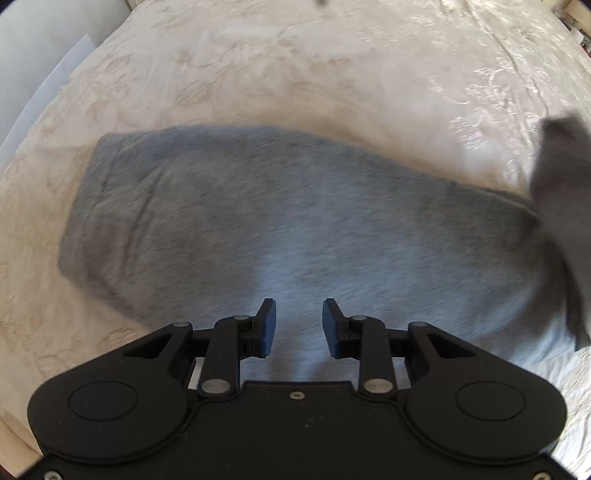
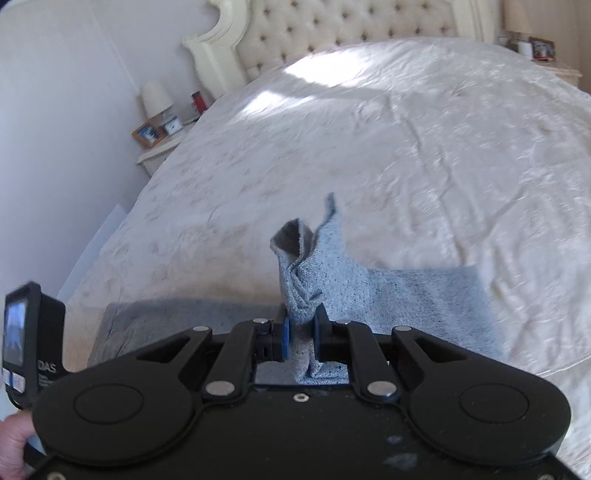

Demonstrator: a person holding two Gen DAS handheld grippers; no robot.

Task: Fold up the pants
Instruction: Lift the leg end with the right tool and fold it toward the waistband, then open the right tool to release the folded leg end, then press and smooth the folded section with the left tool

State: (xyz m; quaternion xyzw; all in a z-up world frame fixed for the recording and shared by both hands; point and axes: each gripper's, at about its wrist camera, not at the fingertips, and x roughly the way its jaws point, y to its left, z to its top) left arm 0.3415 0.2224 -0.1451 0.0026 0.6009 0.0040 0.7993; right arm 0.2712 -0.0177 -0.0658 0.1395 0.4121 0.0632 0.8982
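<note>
Grey pants (image 1: 258, 206) lie flat across the cream bedspread (image 1: 258, 74), blurred by motion. My left gripper (image 1: 299, 314) hovers above their near edge, open, with nothing between its fingers. At the right edge of the left wrist view a lifted end of the pants (image 1: 561, 192) hangs in the air. In the right wrist view my right gripper (image 2: 301, 321) is shut on a bunched fold of the pants (image 2: 306, 266), which sticks up past the pads. The rest of the cloth (image 2: 406, 299) trails down to the right onto the bed.
A tufted headboard (image 2: 332, 26) stands at the bed's far end. A nightstand (image 2: 162, 147) with a lamp, a clock and a photo frame stands at the left, another nightstand (image 2: 546, 62) at the far right. The other hand-held device (image 2: 22, 332) and a hand (image 2: 11, 443) show at lower left.
</note>
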